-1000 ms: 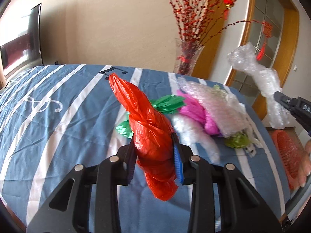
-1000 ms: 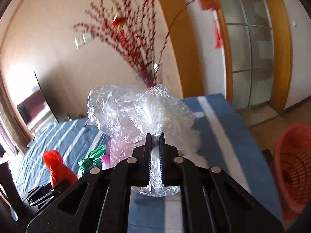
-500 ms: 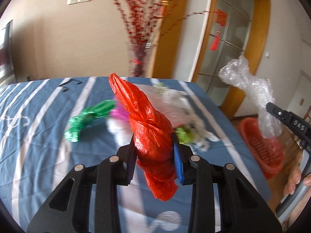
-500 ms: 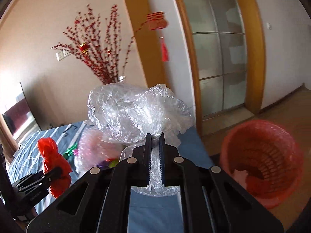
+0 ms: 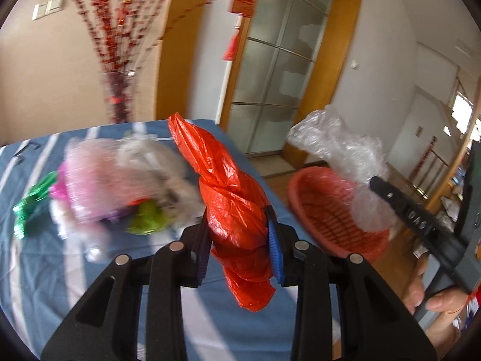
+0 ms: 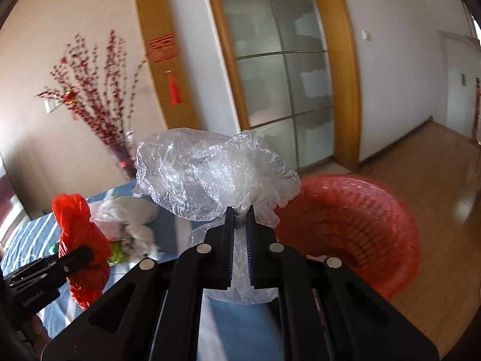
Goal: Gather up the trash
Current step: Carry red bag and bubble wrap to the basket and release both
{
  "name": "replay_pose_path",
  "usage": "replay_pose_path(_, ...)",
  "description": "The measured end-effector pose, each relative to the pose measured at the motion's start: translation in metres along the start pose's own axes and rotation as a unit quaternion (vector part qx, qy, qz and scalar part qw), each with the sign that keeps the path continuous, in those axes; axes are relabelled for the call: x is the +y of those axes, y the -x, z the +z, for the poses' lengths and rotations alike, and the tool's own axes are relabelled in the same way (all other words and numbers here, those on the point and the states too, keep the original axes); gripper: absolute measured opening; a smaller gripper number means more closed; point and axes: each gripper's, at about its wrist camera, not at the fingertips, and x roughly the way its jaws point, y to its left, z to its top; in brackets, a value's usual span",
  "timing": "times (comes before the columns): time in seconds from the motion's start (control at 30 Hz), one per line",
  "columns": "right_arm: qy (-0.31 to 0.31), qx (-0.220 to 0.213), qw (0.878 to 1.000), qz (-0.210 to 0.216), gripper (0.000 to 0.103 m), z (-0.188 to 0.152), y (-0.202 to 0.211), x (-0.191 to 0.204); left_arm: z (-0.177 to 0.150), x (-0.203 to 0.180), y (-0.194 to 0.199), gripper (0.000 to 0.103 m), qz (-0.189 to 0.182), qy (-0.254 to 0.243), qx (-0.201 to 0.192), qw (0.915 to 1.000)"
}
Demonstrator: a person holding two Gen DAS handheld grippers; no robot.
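Left tool [image 5: 240, 249] is clamped on a twisted red plastic bag [image 5: 231, 198]; jaws partway apart w/ the wad filling the gap, bag sticking up above the pads and hanging below them. Right tool [image 6: 239, 246] is nearly closed, pinching the thin neck of a clear plastic bag [image 6: 216, 174] that balloons above the jaws, w/ a tail hanging under.

Left view only: leftover trash pile [image 5: 120, 177] on the blue striped tabletop [image 5: 39, 270], blurred – pink, white, green bits, far left of the red bag. It also shows the right tool side-on at the right edge, its clear bag right over the red basket [image 5: 327, 210], plus fingers of the person's right hand [image 5: 433, 297] wrapped on the handle. Right view only: wood floor [image 6: 436, 180] stretching far right, wide open, and the basket seen from closer w/ its mouth tipped toward the camera, just right of and beyond the jaws. It shows the left tool low at left, holding the red bag over the tabletop.

Basket sits on the floor just off the tabletop's right edge. Far side: vase of red branches [image 6: 99, 102] and a glass door w/ wood frame [image 6: 282, 69], well apart from both tools.

Both tools point forward and somewhat down; left one near the tabletop's right edge.
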Motion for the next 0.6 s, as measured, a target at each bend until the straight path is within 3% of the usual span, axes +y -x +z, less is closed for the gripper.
replay_pose_path(0.6,-0.055,0.014,0.996,-0.067,0.008,-0.009,-0.015,-0.080,0.009,-0.086,-0.082,0.033,-0.085,-0.048,0.042,0.9943)
